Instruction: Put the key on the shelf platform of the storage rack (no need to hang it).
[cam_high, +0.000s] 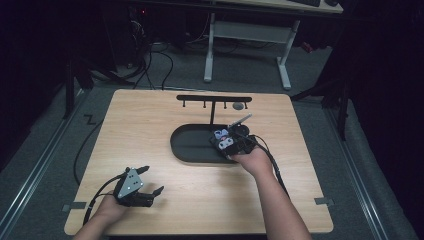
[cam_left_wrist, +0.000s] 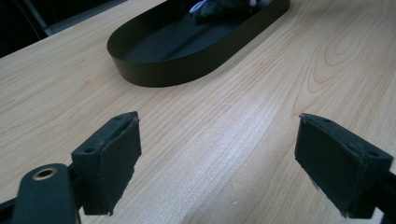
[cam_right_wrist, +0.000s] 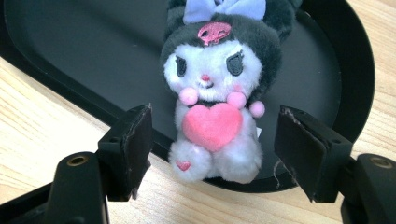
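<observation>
Lying in the right end of a black oval tray (cam_right_wrist: 345, 60), feet over the near rim: plush toy (cam_right_wrist: 217, 93), dark-hooded, white-faced, with a lilac bow and a pink heart on the chest. Straddling it with a gap on each side, pads off the fur: right gripper (cam_right_wrist: 212, 149), jaws parted. Resting low over the near left of the wooden table (cam_left_wrist: 261, 93), well apart from the tray: left gripper (cam_left_wrist: 217, 158), jaws wide and holding nothing. Standing behind the tray: black hook rack (cam_high: 214, 98).
</observation>
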